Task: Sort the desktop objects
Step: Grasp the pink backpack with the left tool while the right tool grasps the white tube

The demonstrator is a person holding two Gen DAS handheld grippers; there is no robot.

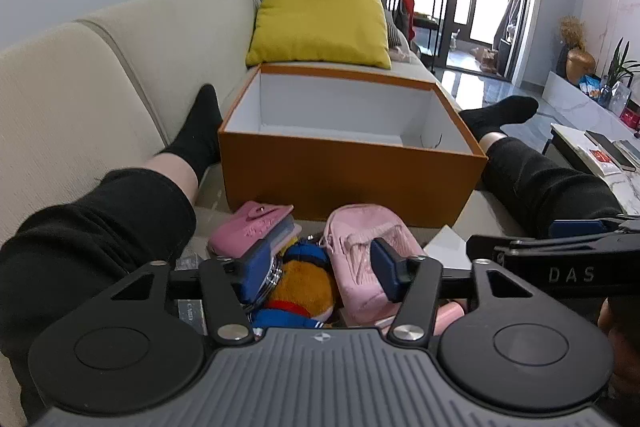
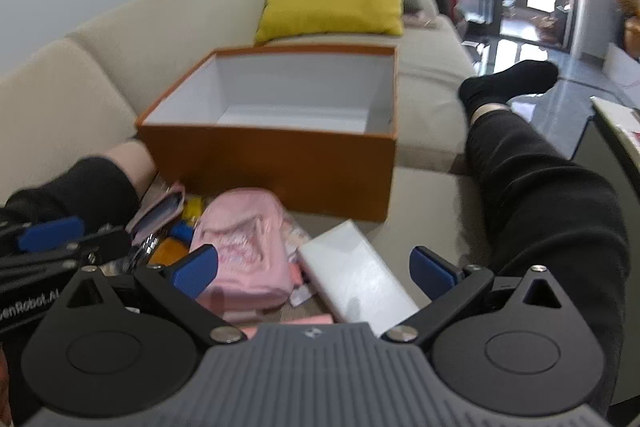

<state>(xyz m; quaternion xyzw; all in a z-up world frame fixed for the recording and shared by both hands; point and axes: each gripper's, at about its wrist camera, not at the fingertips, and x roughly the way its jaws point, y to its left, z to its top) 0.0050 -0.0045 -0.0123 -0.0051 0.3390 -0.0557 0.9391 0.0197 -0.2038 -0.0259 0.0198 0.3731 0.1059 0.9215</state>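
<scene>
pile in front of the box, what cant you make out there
- Plush toy: left wrist view, partly hidden by the left tool, which straddles it; whether the pads press it is unclear.
- Pink pouch: right wrist view, motion blur hides its print.
- White box: near end hidden behind the right tool.
- Pink wallet: lettering too small.

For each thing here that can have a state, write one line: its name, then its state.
Orange box: open, nothing visible inside.
Pink wallet: flap snapped shut.
Pink pouch: lying flat.
White box: closed, lying flat.
Left gripper: fingers partly closed around plush toy.
Right gripper: open, holding nothing.
</scene>
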